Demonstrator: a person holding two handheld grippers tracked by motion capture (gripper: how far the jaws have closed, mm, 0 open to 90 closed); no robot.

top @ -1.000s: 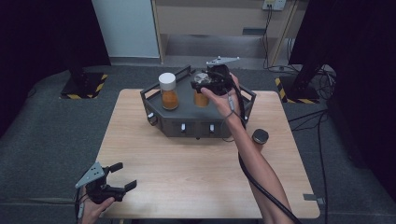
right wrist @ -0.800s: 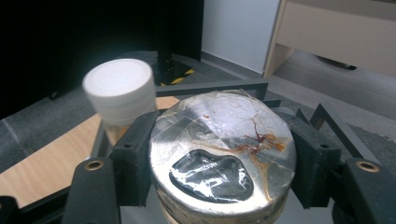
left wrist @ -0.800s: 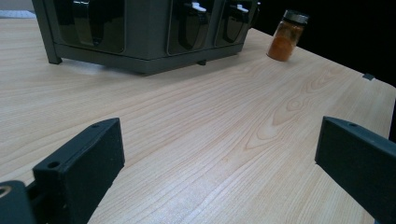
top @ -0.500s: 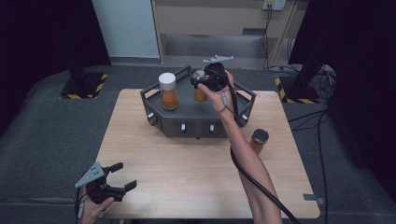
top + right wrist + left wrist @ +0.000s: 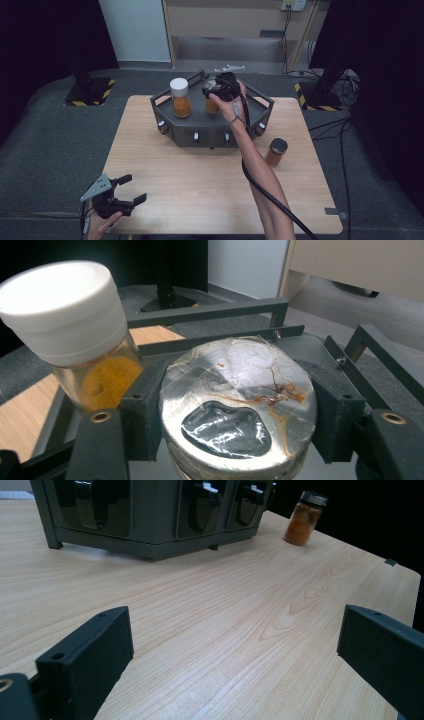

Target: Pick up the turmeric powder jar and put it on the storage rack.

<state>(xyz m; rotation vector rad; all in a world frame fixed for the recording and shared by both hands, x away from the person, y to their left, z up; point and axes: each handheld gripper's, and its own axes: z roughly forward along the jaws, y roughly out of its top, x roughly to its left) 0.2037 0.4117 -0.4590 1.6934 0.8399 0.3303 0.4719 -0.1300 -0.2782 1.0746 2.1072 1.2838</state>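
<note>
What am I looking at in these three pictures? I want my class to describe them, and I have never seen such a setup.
A person sits at a wooden table holding a hand-held grasping tool in each hand. The high view looks down from above; the other two come from a camera riding on each tool. On the table stands a dark rack with a white-capped spice jar on it, and a dark-lidded jar stands beside the rack. The right tool is shut on a shiny-lidded jar over the rack; its black jaws press both sides of the lid. The left tool rests open near the table's front corner, holding nothing.
</note>
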